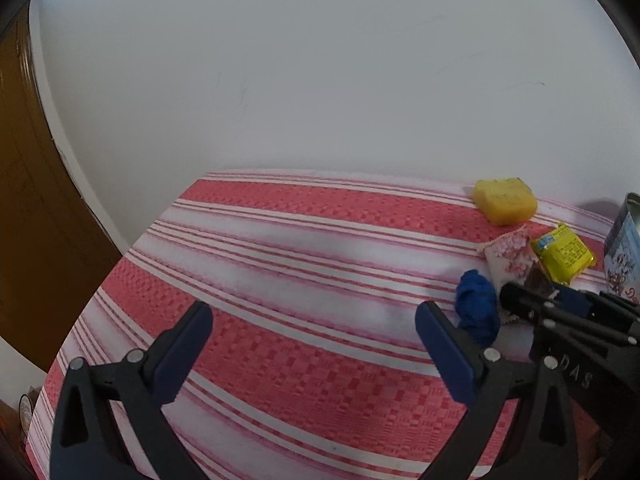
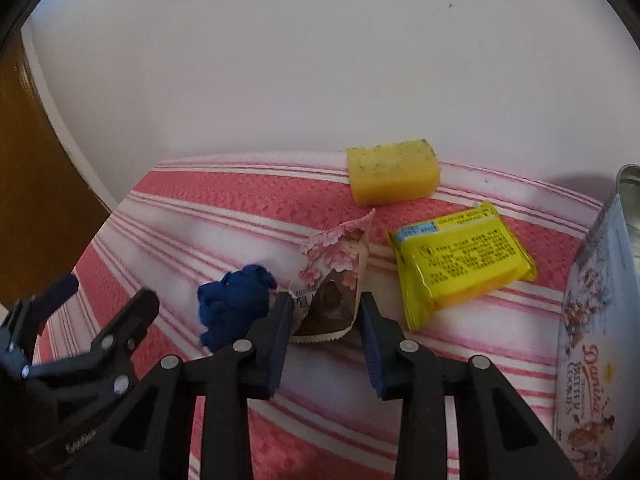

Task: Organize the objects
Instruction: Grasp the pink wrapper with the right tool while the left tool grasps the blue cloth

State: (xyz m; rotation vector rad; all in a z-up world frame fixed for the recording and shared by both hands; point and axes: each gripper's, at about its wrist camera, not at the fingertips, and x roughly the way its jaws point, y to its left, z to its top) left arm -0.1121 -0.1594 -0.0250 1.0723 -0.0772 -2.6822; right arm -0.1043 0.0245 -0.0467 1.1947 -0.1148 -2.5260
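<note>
Right wrist view shows the right gripper (image 2: pixel 325 312) spread around the near end of the floral snack packet (image 2: pixel 334 270), one finger on each side; whether the pads touch it I cannot tell. Using that packet as landmark on the striped cloth (image 2: pixel 168 232): the blue crumpled wad (image 2: pixel 234 304) lies just left of it, the yellow packet (image 2: pixel 460 260) just right, the yellow sponge (image 2: pixel 392 176) beyond it, and the cookie tin (image 2: pixel 592 320) further right. Left gripper (image 1: pixel 314 328) hangs spread wide, left of the wad, holding nothing.
</note>
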